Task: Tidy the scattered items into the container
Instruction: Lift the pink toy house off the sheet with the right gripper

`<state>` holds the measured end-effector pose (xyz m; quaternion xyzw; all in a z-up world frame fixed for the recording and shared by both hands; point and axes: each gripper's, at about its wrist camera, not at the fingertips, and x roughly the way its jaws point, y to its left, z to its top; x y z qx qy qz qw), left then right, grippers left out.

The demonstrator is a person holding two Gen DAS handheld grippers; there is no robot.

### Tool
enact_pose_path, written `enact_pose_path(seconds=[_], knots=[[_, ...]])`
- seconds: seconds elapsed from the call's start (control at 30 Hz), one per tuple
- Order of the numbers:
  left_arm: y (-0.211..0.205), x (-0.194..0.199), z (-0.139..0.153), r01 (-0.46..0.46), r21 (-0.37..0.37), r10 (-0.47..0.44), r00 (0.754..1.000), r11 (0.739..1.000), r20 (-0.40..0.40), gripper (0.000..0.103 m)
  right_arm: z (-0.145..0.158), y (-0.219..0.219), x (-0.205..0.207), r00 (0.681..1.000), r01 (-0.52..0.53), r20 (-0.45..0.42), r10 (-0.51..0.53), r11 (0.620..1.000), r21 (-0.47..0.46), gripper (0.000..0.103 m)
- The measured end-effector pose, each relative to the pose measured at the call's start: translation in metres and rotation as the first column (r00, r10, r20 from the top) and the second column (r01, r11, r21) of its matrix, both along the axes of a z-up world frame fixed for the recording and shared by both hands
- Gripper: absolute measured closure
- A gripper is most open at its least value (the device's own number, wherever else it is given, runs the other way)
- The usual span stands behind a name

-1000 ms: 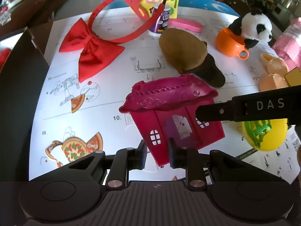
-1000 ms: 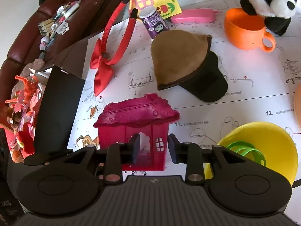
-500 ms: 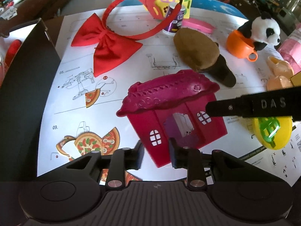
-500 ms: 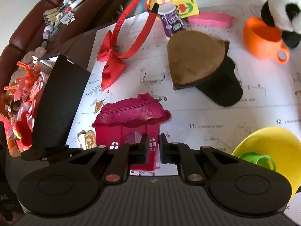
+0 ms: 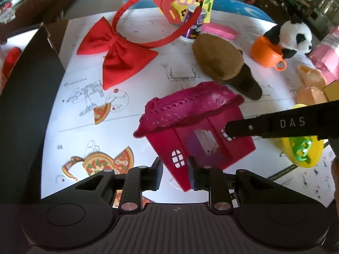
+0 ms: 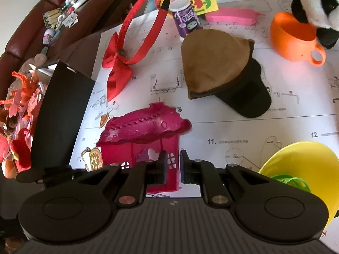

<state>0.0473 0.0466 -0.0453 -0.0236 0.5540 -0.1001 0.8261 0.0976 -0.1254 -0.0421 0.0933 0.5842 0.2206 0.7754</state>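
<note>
A magenta toy house [image 5: 190,122] stands on the white instruction sheet [image 5: 131,63]. Its lower corner sits between the fingers of my left gripper [image 5: 174,169], whose jaws are opening; the left pad stands clear of the wall. My right gripper [image 6: 172,163] is shut on the house [image 6: 146,127], pinching its front wall beside the small window. From the right side of the left wrist view, one of its fingers [image 5: 243,128] reaches onto that wall. The black container [image 5: 27,105] stands at the left, its dark wall [image 6: 61,110] close to the house.
A red bow headband [image 5: 114,50], a brown and black cap [image 5: 222,63], an orange cup [image 5: 264,53] with a panda toy [image 5: 292,36], a purple can [image 5: 193,25] and a yellow bowl [image 6: 300,165] lie around. Red and orange toys [image 6: 21,105] are piled left of the black wall.
My right gripper has shut on the house's front wall. My left gripper's jaws, which pinched the house's lower corner, have spread apart. Neither hand has shifted much.
</note>
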Motion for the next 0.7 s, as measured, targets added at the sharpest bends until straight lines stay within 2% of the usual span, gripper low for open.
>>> enact_pose_path(seconds=[0.2, 0.3, 0.5, 0.7], knots=[[-0.004, 0.006, -0.002, 0.003, 0.007, -0.003, 1.0, 1.0, -0.002, 0.052, -0.002, 0.005, 0.003, 1.0, -0.011, -0.008, 0.011, 1.0, -0.008, 0.087], [-0.005, 0.009, -0.003, 0.001, 0.014, -0.001, 1.0, 1.0, 0.001, 0.044, -0.005, 0.005, 0.004, 1.0, -0.011, -0.018, 0.01, 1.0, -0.011, 0.086], [-0.006, 0.011, -0.007, 0.011, 0.003, -0.011, 1.0, 1.0, -0.002, 0.044, -0.009, 0.009, 0.005, 0.999, -0.02, -0.029, 0.02, 1.0, -0.02, 0.085], [-0.003, 0.012, -0.009, -0.002, 0.003, 0.002, 1.0, 1.0, 0.005, 0.033, -0.012, 0.009, 0.008, 0.999, -0.012, -0.037, 0.012, 1.0, -0.022, 0.08]])
